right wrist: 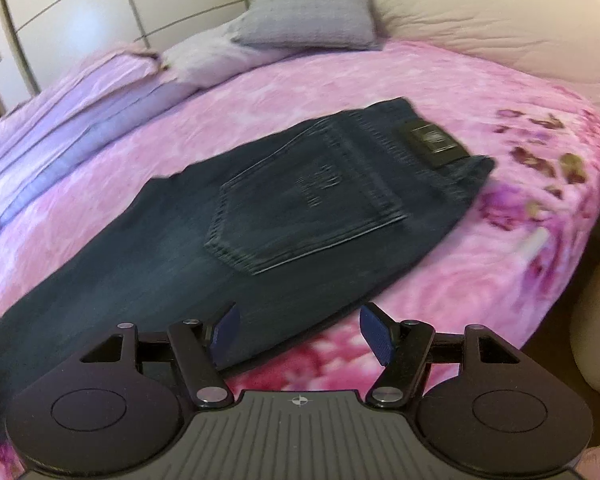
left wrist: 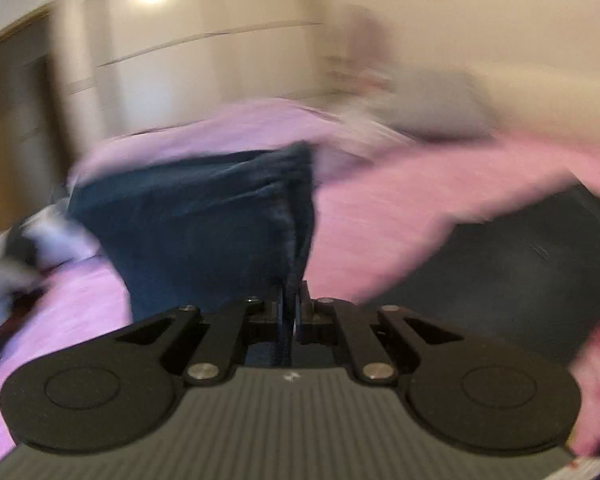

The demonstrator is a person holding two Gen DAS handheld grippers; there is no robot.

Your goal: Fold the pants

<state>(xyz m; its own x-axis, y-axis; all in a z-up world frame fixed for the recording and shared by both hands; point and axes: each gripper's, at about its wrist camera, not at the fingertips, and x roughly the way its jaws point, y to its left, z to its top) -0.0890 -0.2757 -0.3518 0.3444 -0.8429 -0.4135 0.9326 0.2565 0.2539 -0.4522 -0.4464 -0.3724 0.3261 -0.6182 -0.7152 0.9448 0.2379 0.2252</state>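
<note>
Pinching the pants [left wrist: 204, 220], left gripper [left wrist: 292, 308]; right gripper [right wrist: 300, 332] spread above them.

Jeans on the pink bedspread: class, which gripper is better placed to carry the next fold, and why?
Probably the left. The left gripper is shut on the jeans, a fold of denim pinched between its fingers. The right gripper is open and holds nothing, hovering by the jeans' edge.

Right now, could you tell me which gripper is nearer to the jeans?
Left. The left gripper is shut on the jeans, pinching a fold. The right gripper is open just above their near edge, not touching.
</note>
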